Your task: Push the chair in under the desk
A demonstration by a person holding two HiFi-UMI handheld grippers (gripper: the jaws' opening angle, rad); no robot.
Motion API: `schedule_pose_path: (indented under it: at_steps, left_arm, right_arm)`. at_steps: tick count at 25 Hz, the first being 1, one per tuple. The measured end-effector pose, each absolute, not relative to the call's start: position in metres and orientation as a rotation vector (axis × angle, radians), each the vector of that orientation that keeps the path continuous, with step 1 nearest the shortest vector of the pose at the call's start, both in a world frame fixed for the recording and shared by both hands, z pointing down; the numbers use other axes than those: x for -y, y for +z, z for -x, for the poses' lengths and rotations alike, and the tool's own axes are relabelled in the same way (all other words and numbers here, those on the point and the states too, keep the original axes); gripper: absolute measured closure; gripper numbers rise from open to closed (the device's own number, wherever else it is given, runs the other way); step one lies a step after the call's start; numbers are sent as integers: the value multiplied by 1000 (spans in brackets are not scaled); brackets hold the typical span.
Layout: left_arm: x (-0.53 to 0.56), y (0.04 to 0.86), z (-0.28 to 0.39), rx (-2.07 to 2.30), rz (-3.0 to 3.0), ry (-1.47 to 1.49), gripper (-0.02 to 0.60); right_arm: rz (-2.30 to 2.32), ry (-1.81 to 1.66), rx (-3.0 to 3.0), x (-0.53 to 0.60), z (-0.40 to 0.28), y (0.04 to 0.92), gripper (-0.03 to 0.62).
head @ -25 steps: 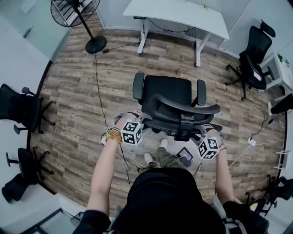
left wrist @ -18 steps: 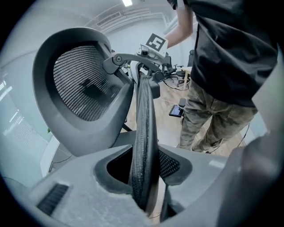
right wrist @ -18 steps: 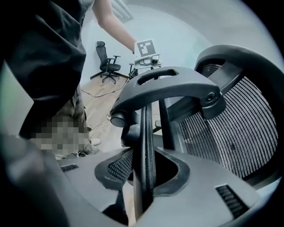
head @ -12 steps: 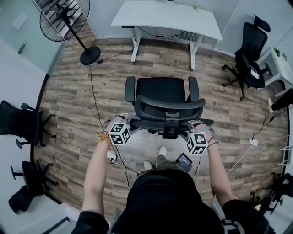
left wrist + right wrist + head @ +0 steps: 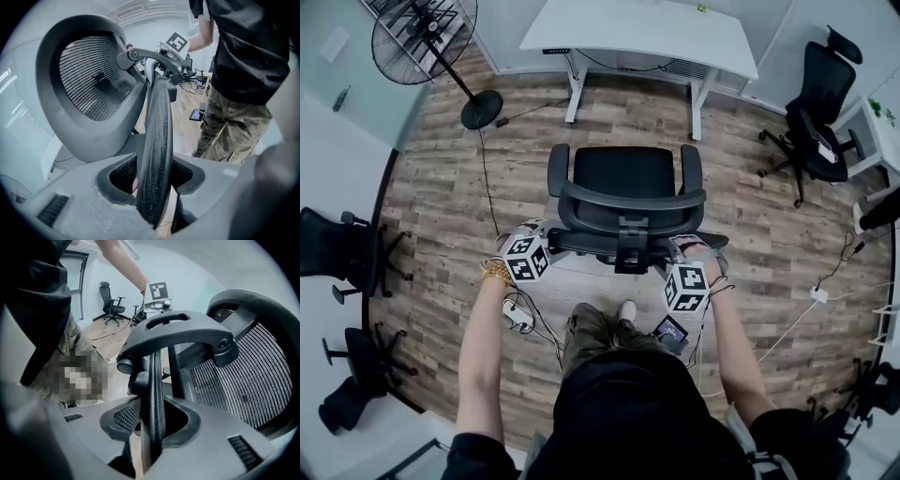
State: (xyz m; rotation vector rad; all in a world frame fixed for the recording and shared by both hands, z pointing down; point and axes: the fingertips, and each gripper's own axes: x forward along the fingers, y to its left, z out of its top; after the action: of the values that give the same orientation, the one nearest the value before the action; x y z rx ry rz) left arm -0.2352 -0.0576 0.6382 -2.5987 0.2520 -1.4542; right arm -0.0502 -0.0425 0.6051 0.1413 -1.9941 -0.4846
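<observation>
From the head view we see the chair (image 5: 623, 178) standing on the wooden floor (image 5: 441, 187), out in its middle. Its seat faces the white desk (image 5: 637, 33), which stands along the floor's far edge. Bare boards lie between them, so the chair is not under the desk. Only this view gives us the rest of the room: a standing fan (image 5: 427, 37) near the far left corner, a black office chair (image 5: 820, 94) at the right edge and another (image 5: 342, 248) at the left edge. A white power strip (image 5: 517, 317) with its cables lies on the floor by our feet.

The head view hides the jaws behind the marker cubes, so we read them from the gripper views. In the left gripper view, the left gripper (image 5: 152, 173) has the mesh rim of the chair's back between its jaws. They have just been opening and now stand wide, with a sliver of gap showing on one side of the rim. This view also shows our camouflage trousers (image 5: 229, 126), seen from low down.

In the right gripper view, the right gripper (image 5: 152, 420) has its jaws narrow and closed on the opposite rim of the back. The lumbar bracket arches above them.
</observation>
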Motion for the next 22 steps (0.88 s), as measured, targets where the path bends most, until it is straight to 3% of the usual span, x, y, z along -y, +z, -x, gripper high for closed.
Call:
schedule_pose_path:
  at_steps: [22]
  left_arm:
    - [179,636,274,-194,2480,-1317,402]
  right_arm:
    - [-213,-426,1969,149,93,608,473]
